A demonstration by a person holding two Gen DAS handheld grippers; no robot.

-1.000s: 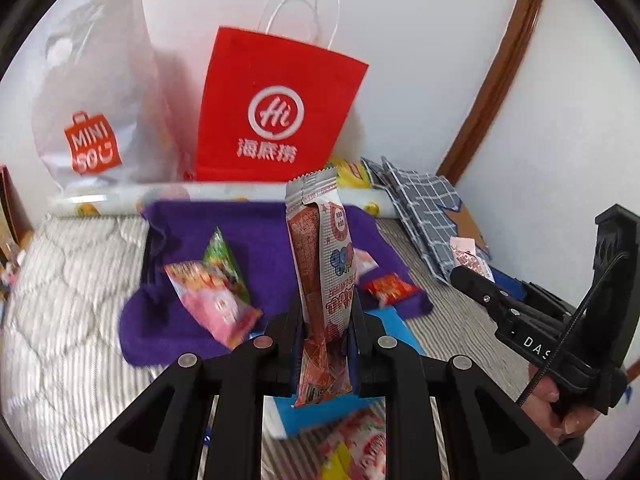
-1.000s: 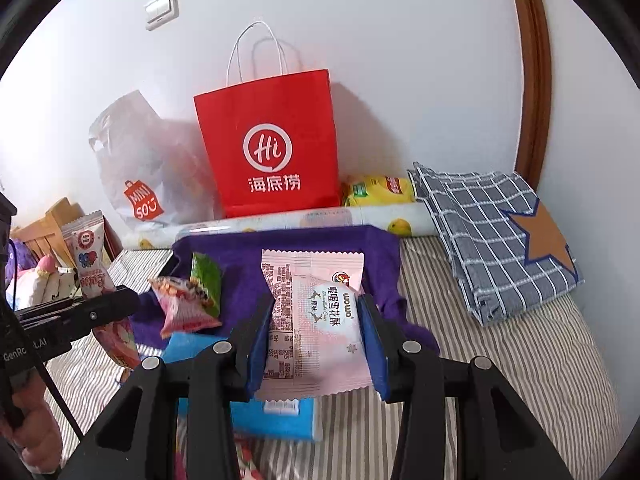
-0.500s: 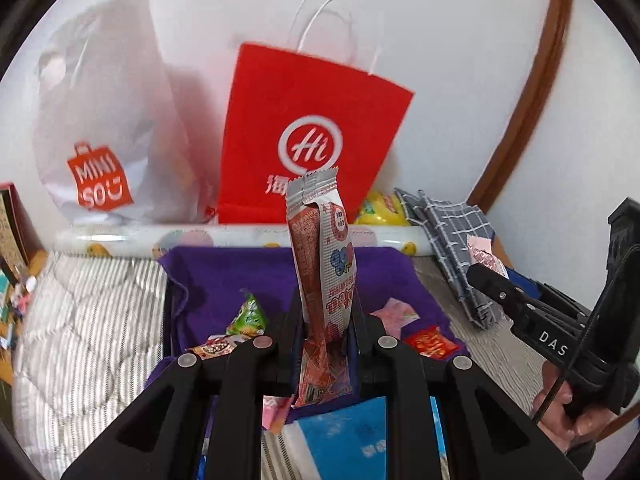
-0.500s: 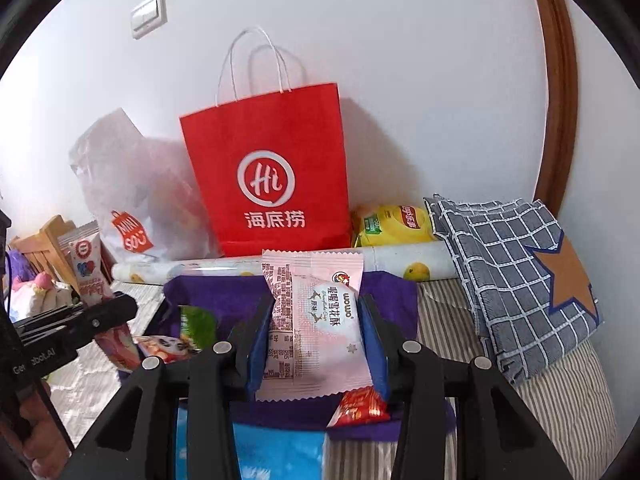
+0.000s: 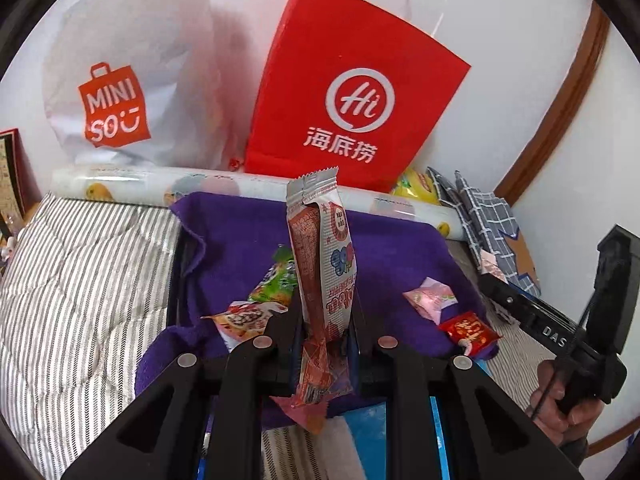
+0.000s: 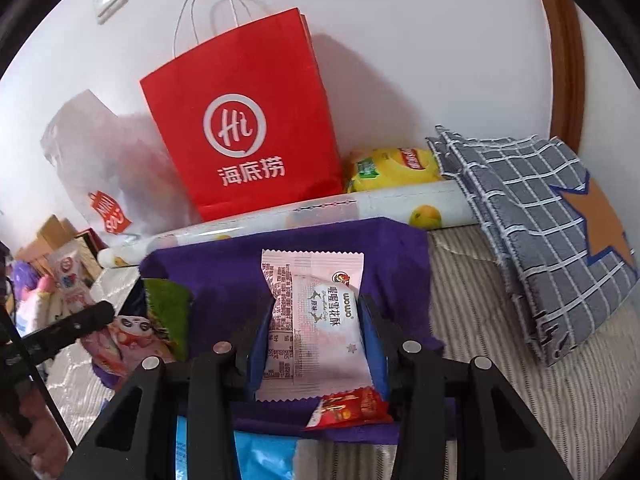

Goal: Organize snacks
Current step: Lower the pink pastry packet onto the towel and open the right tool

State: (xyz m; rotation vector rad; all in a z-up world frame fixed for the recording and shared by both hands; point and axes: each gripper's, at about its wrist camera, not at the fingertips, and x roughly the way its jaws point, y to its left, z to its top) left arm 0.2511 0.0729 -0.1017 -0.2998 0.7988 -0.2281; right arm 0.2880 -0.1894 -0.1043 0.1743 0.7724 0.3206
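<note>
My left gripper [image 5: 326,320] is shut on a tall red and white snack packet [image 5: 322,256], held upright above the purple cloth [image 5: 240,240]. My right gripper [image 6: 316,320] is shut on a pink and white pastry packet [image 6: 316,320] over the same cloth [image 6: 224,268]. On the cloth lie a green packet [image 5: 276,284], a panda-print packet [image 5: 244,318], a small pink packet [image 5: 430,300] and a small red packet [image 5: 468,328]. The red packet also shows below my right gripper [image 6: 348,406]. The right gripper appears in the left wrist view [image 5: 496,280]. The left gripper appears in the right wrist view [image 6: 102,312].
A red paper bag [image 5: 352,96] and a white Miniso bag [image 5: 120,80] stand against the wall behind a printed roll [image 5: 200,184]. A yellow chips bag [image 6: 392,168] and a grey checked cloth [image 6: 532,232] lie right. A blue box [image 6: 260,456] lies near me on the striped bedding [image 5: 80,280].
Both grippers have moved forward toward the purple cloth and the bags, each keeping its packet. The bags and the cloth look larger and closer.
</note>
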